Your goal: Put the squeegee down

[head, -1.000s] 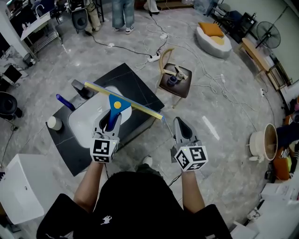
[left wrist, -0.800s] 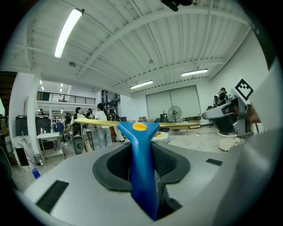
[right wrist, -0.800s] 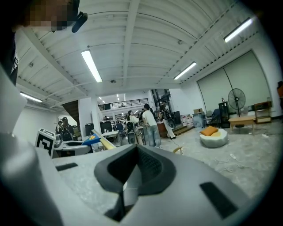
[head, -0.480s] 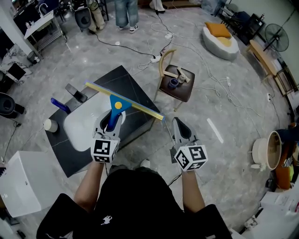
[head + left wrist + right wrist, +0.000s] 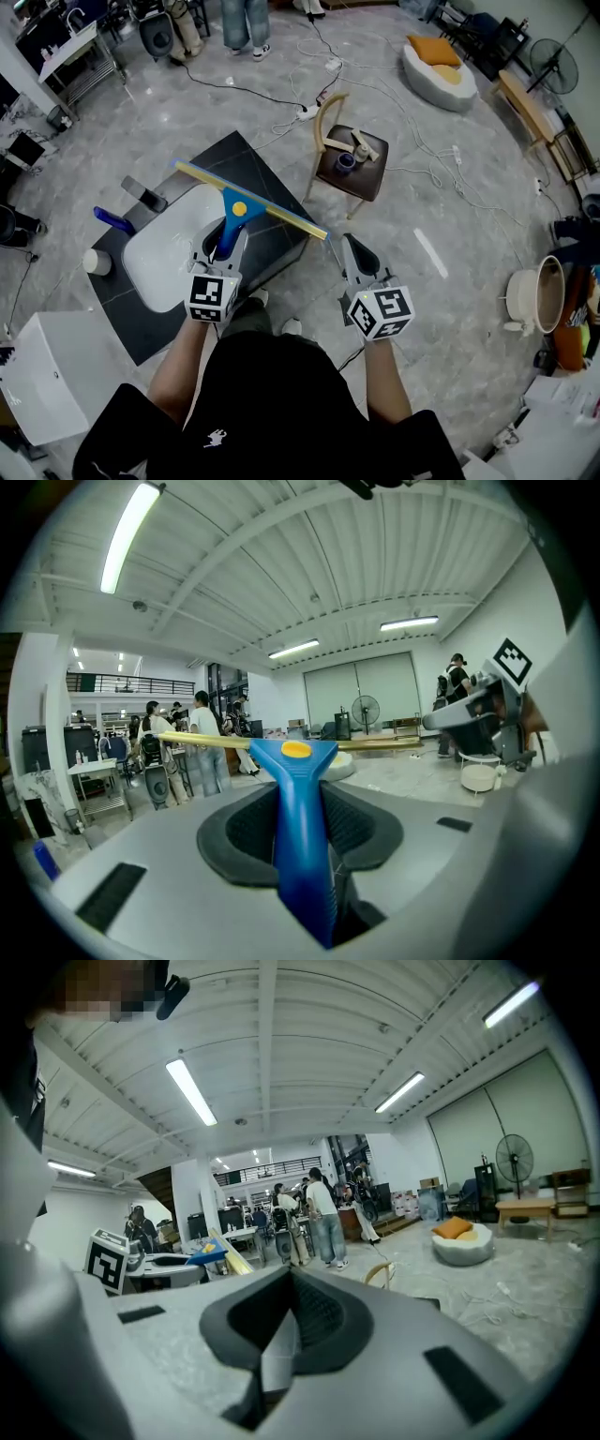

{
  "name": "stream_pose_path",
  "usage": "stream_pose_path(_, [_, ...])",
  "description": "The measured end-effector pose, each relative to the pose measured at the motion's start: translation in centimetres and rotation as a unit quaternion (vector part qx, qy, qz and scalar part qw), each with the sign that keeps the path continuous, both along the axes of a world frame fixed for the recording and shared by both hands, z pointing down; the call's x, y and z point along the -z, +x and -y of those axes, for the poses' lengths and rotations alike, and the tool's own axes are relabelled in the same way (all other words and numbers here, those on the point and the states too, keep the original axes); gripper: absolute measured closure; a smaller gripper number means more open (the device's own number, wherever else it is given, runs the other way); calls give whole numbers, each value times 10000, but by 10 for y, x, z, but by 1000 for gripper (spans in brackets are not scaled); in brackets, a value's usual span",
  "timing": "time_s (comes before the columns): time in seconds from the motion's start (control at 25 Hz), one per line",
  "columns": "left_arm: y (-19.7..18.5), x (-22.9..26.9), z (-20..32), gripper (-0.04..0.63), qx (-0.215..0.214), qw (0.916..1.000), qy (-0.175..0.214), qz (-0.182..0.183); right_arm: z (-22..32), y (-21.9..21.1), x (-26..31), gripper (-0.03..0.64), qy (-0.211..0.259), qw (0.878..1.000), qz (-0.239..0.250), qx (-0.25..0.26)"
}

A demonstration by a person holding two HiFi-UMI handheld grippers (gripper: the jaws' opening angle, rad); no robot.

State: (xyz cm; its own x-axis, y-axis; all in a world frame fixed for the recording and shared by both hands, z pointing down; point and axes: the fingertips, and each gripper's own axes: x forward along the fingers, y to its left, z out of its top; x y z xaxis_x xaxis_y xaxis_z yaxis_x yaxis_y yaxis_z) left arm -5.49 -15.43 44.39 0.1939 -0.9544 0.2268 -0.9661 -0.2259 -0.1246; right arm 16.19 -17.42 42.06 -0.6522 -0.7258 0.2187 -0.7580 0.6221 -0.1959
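The squeegee (image 5: 234, 212) has a blue handle, a yellow button and a long yellow blade. My left gripper (image 5: 228, 236) is shut on the handle and holds it level above the white sink basin (image 5: 159, 251) set in the black counter (image 5: 272, 173). In the left gripper view the blue squeegee (image 5: 298, 789) runs straight out between the dark pads, its blade crosswise ahead. My right gripper (image 5: 357, 251) hangs past the counter's right edge over the floor, shut with nothing in it. The right gripper view shows the squeegee (image 5: 208, 1252) off to the left.
On the counter's left stand a blue-handled item (image 5: 112, 219), a black fitting (image 5: 145, 195) and a white cup (image 5: 94, 262). A wooden chair (image 5: 347, 159) with small items stands beyond the counter. Cables cross the floor. A white box (image 5: 42, 384) sits at lower left.
The person has shifted a step and both grippers have come along a little, slightly lower. The left gripper's hold on the squeegee is unchanged and the right stays shut.
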Motion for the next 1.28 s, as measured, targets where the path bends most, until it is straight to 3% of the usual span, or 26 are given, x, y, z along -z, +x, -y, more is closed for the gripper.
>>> stream_pose_path(0.44, [-25, -19, 50, 465, -784, 9966, -248, 73, 32, -25, -6, 615, -86, 9976, -166, -662])
stream_pose_path(0.84, [-36, -70, 94, 465, -1402, 9883, -568, 198, 48, -54, -41, 615, -390, 9947, -533, -788])
stream_pose_path(1.28, [-40, -139, 137, 465, -1658, 9795, -1129, 176, 70, -67, -85, 615, -734, 9891, -784, -1010])
